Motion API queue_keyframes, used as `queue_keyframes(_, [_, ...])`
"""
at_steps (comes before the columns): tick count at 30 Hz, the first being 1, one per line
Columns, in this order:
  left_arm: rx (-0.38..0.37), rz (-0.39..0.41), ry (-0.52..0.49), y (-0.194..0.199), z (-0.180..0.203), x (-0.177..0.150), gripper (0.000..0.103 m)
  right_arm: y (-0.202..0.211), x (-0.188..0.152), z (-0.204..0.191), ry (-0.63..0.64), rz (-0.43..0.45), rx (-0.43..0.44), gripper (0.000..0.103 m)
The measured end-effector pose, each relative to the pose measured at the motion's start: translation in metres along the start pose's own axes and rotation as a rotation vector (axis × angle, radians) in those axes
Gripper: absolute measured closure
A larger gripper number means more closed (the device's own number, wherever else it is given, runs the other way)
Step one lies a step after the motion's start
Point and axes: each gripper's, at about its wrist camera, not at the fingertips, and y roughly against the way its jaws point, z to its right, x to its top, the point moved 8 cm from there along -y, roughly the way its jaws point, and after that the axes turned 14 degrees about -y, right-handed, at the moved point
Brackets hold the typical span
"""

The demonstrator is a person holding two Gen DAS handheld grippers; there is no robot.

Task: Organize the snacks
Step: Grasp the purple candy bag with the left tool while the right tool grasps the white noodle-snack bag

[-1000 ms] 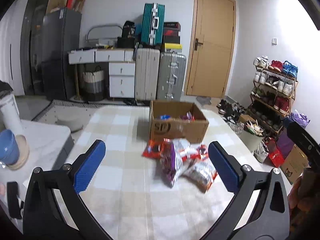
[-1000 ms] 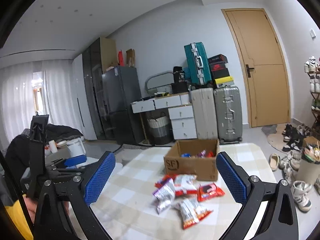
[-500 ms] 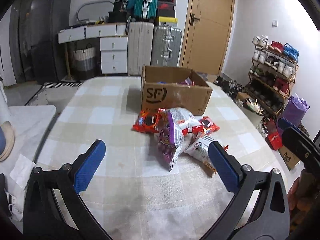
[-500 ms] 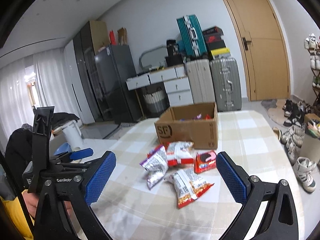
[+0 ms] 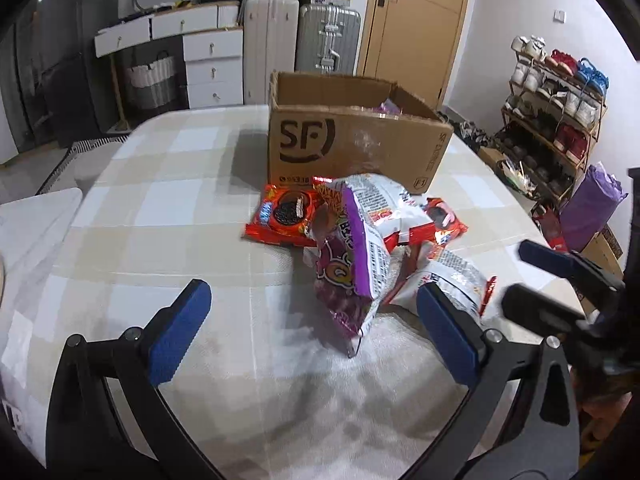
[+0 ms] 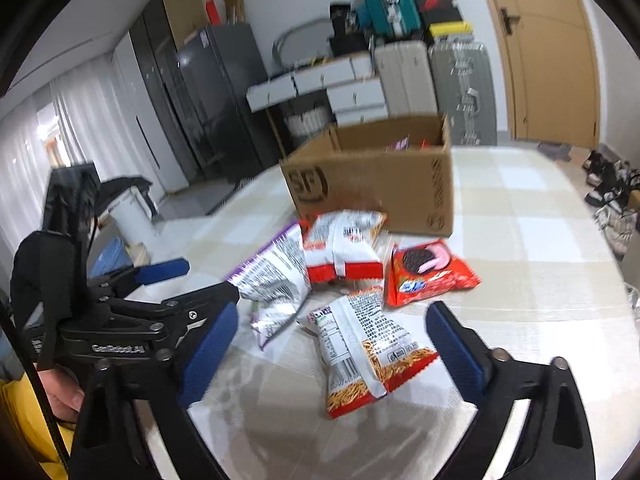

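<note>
A pile of snack bags lies on the checked tablecloth in front of an open cardboard SF box point(image 5: 352, 140) point(image 6: 380, 176) that holds some snacks. The pile has a purple bag point(image 5: 348, 264) point(image 6: 276, 276), a red cookie pack point(image 5: 286, 216), a second red cookie pack point(image 6: 428, 270), a white and red bag point(image 6: 344, 248) and a white and orange stick-snack bag point(image 6: 368, 344) point(image 5: 448, 276). My left gripper point(image 5: 312, 332) is open and empty, low over the table just before the purple bag. My right gripper point(image 6: 332, 344) is open and empty around the stick-snack bag's near end.
The table point(image 5: 168, 208) drops off at its curved right edge toward a shoe rack point(image 5: 556, 120) and a purple bag point(image 5: 588, 212). Suitcases point(image 5: 304, 36), white drawers point(image 5: 212, 64) and a door point(image 5: 424, 20) stand behind the box. A dark fridge point(image 6: 216, 96) is at the left.
Both grippers have moved forward and down toward the snack pile, which now looks much larger. Both stay open and empty.
</note>
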Motion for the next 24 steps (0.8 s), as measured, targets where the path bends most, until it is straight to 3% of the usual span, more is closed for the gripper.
queue_keyframes(1, [-0.006, -0.011, 0.001, -0.008, 0.000, 0.000, 0.000, -0.008, -0.001, 0.002, 0.000, -0.026, -0.002, 0.022])
queue_keyframes(6, [-0.031, -0.044, 0.010, -0.041, -0.003, 0.001, 0.001, -0.043, -0.008, 0.018, -0.026, -0.111, -0.031, 0.024])
queue_keyframes(8, [-0.043, -0.059, 0.024, -0.052, -0.006, 0.000, 0.001, -0.049, -0.010, 0.021, -0.034, -0.133, -0.026, 0.032])
queue_keyframes(9, [-0.055, -0.071, 0.030, -0.059, -0.008, -0.001, 0.001, -0.053, -0.011, 0.024, -0.034, -0.142, -0.032, 0.040])
queue_keyframes(11, [-0.062, -0.086, 0.039, -0.071, -0.010, 0.000, 0.001, -0.060, -0.014, 0.028, -0.041, -0.161, -0.032, 0.044])
queue_keyframes(16, [-0.077, -0.097, 0.038, -0.095, -0.009, 0.006, 0.001, -0.054, -0.010, 0.031, -0.079, -0.119, 0.042, 0.056])
queue_keyframes(24, [-0.085, -0.108, 0.014, -0.115, -0.001, 0.017, 0.002, -0.042, 0.000, 0.039, -0.200, -0.078, 0.177, 0.058])
